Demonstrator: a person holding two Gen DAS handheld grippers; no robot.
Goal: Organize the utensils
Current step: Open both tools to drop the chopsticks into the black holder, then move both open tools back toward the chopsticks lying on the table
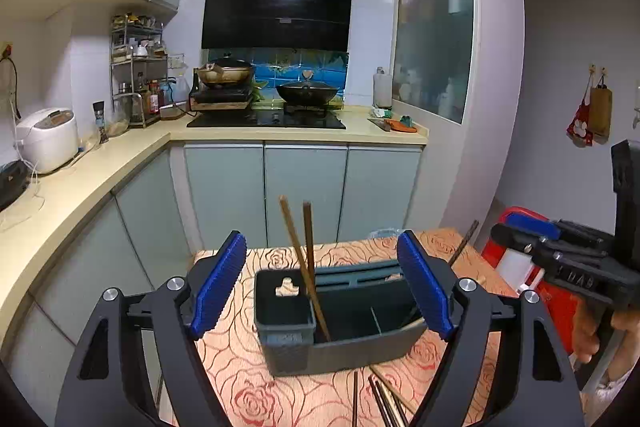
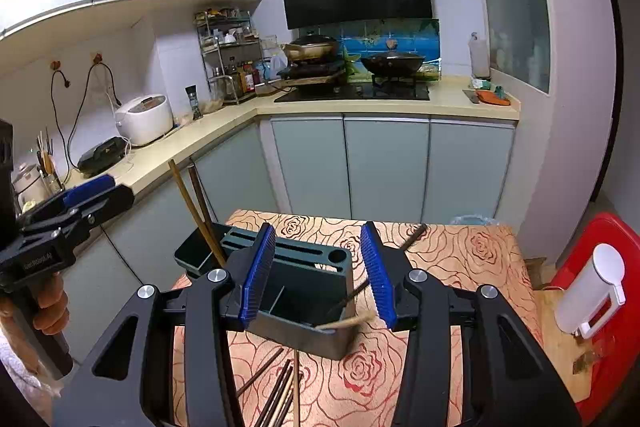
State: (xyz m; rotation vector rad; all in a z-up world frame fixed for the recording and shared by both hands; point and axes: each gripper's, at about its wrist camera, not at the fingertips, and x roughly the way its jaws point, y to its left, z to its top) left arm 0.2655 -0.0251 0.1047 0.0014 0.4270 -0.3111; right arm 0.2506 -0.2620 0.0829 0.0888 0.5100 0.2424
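Note:
A dark grey utensil holder (image 1: 340, 319) (image 2: 308, 291) with several compartments stands on a table with a rose-patterned cloth (image 1: 248, 379) (image 2: 460, 259). Two brown chopsticks (image 1: 306, 259) (image 2: 200, 215) stand tilted in it. In the right wrist view two more chopsticks (image 2: 352, 311) lean over the holder's right rim, blurred. Several loose chopsticks (image 1: 384, 399) (image 2: 276, 391) lie on the cloth in front of the holder. My left gripper (image 1: 322, 283) is open and empty above the holder. My right gripper (image 2: 320, 275) is open and empty over the holder's right half; it also shows in the left wrist view (image 1: 532, 231).
A red stool (image 2: 600, 299) with a white dispenser (image 2: 592, 287) stands right of the table. Behind is an L-shaped kitchen counter (image 1: 120, 163) with a rice cooker (image 1: 48, 139), a spice rack (image 1: 136, 67), and a stove with two pans (image 1: 304, 93).

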